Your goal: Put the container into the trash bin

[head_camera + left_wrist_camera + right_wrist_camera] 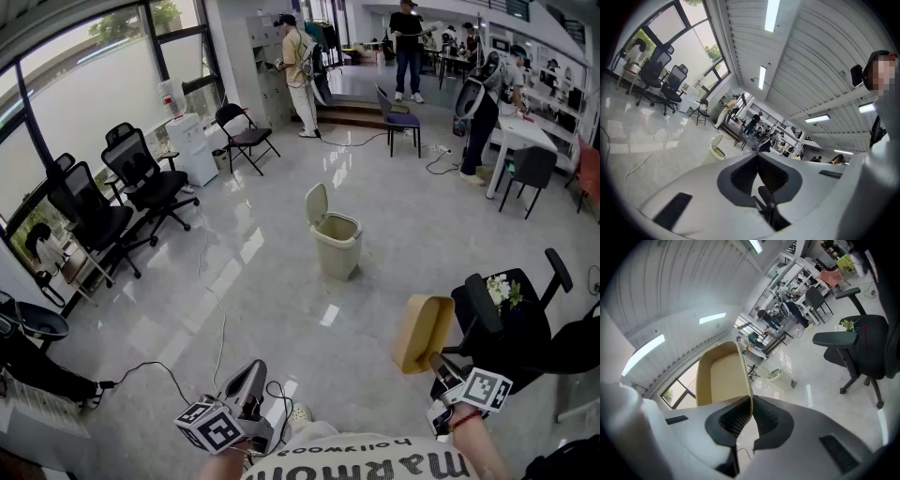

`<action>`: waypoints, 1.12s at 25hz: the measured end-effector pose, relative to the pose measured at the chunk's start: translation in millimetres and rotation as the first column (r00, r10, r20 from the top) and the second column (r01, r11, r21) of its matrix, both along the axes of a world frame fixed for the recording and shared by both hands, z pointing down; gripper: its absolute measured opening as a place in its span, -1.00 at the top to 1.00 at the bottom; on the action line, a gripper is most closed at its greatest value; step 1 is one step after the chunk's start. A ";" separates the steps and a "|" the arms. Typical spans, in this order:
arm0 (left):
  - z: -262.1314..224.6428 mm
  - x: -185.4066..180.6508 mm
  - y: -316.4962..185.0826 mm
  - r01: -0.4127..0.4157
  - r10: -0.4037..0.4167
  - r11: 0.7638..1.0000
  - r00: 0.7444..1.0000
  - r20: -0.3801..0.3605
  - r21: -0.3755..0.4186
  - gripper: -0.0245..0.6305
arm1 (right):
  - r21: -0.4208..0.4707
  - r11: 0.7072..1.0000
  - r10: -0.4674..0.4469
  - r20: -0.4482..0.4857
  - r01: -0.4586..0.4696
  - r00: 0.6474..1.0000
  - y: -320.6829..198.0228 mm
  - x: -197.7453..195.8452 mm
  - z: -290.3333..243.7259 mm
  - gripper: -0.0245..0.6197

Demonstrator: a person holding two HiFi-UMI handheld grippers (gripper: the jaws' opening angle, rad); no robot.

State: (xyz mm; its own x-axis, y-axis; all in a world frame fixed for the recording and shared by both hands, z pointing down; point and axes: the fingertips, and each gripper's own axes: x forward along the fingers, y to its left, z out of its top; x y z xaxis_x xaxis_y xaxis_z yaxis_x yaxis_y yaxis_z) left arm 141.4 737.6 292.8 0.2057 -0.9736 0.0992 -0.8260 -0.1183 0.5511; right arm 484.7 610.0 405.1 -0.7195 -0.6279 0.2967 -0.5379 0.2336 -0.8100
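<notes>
The right gripper [439,364] is closed on the thin side wall of a tan container [424,332], which rises above its jaws and stands on edge, off the glossy floor [281,281]. The right gripper view gives the grip in detail: the ribbed dark pads [733,418] are pressed from both sides on the container's [723,376] edge where the right gripper [751,405] pinches it, with the hollow side turned toward that camera. The head view cannot show this contact, since the container's body covers the jaw tips there. The left gripper [251,371] is held low beside the person's body, well to the left of the right one; in the left gripper view the jaw tips of the left gripper [757,157] meet with nothing between them. The beige trash bin [336,244] stands on the floor well ahead of both tools, its lid tipped up and its mouth open. It appears small beyond the left jaws [716,147] and again past the container's edge in the right gripper view [774,375]. Only the head view shows the dark cable [220,347] that trails across the floor ahead of the left gripper. A black office chair [506,323] stands just to the right of the right gripper with white flowers [502,291] on its seat. The right gripper view shows that chair [862,338] from the side, down to the base.
</notes>
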 end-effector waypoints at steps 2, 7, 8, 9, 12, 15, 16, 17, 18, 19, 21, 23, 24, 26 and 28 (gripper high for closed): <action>-0.9 -0.8 -1.6 -0.005 0.005 1.000 1.000 0.004 -0.004 0.95 | -0.001 1.000 -0.001 -0.003 0.001 1.000 -0.8 -1.4 0.2 0.87; -1.8 -0.9 -5.7 -0.009 0.009 1.000 1.000 0.002 -0.007 0.95 | 0.000 1.000 -0.009 -0.008 0.009 1.000 -3.4 -3.3 -0.8 0.86; -1.4 -0.2 -6.7 -0.010 0.010 1.000 1.000 0.003 -0.007 0.95 | -0.004 1.000 -0.009 -0.010 0.009 1.000 -3.6 -2.8 -0.4 0.87; -1.0 0.8 -7.7 -0.010 0.010 1.000 1.000 0.002 -0.008 0.95 | -0.011 1.000 -0.007 -0.014 0.007 1.000 -3.4 -1.8 0.8 0.87; 0.4 3.2 -9.6 -0.008 0.008 1.000 1.000 -0.003 -0.015 0.95 | -0.031 1.000 -0.002 -0.023 0.002 1.000 -4.8 -0.1 5.7 0.86; 1.6 -3.9 -9.8 0.006 -0.006 1.000 1.000 0.007 -0.025 0.95 | -0.018 1.000 -0.022 -0.013 0.021 1.000 -13.9 -9.0 7.9 0.86; 2.9 -8.4 -9.7 0.018 -0.017 0.999 1.000 0.008 -0.033 0.95 | -0.022 0.999 -0.026 -0.010 0.026 1.000 -17.3 -14.4 9.0 0.87; 5.2 -13.2 -10.0 0.029 -0.029 0.999 1.000 0.008 -0.043 0.95 | -0.029 0.999 -0.028 -0.006 0.027 1.000 -21.0 -20.0 10.3 0.87; 8.2 -17.8 -10.7 0.037 -0.037 0.998 0.999 0.006 -0.054 0.95 | -0.043 0.999 -0.023 -0.003 0.023 1.000 -24.4 -25.3 11.6 0.86; 11.5 -22.0 -12.0 0.042 -0.042 0.997 0.999 0.003 -0.065 0.95 | -0.065 0.998 -0.014 -0.004 0.014 1.000 -27.2 -29.6 13.1 0.87; 17.3 -29.5 -17.4 0.049 -0.049 0.995 0.999 0.000 -0.084 0.95 | -0.098 0.995 -0.004 -0.008 0.003 1.000 -33.6 -37.9 16.1 0.87; 21.2 -35.8 -28.0 0.045 -0.045 0.995 0.999 0.003 -0.091 0.95 | -0.112 0.994 -0.006 -0.013 0.005 1.000 -42.0 -45.9 19.5 0.87; 22.6 -39.7 -34.7 0.042 -0.042 0.995 0.999 0.000 -0.094 0.95 | -0.121 0.993 -0.003 -0.016 0.001 1.000 -46.2 -49.9 21.4 0.86; 24.6 -50.8 -50.7 0.032 -0.034 0.995 0.999 -0.016 -0.097 0.95 | -0.125 0.992 0.001 -0.008 -0.002 1.000 -57.4 -60.2 23.7 0.86; 25.6 -64.0 -70.9 0.019 -0.022 0.995 0.999 -0.028 -0.094 0.95 | -0.149 0.988 0.024 -0.015 -0.026 1.000 -69.7 -68.5 24.3 0.86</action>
State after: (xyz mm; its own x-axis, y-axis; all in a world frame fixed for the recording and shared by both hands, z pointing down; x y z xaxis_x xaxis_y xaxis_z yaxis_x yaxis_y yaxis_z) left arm 77.3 666.7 318.5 0.1898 -0.9644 0.1839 -0.8111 -0.0485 0.5829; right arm 416.1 540.3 429.4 -0.6994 -0.5936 0.3980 -0.5532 0.0971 -0.8274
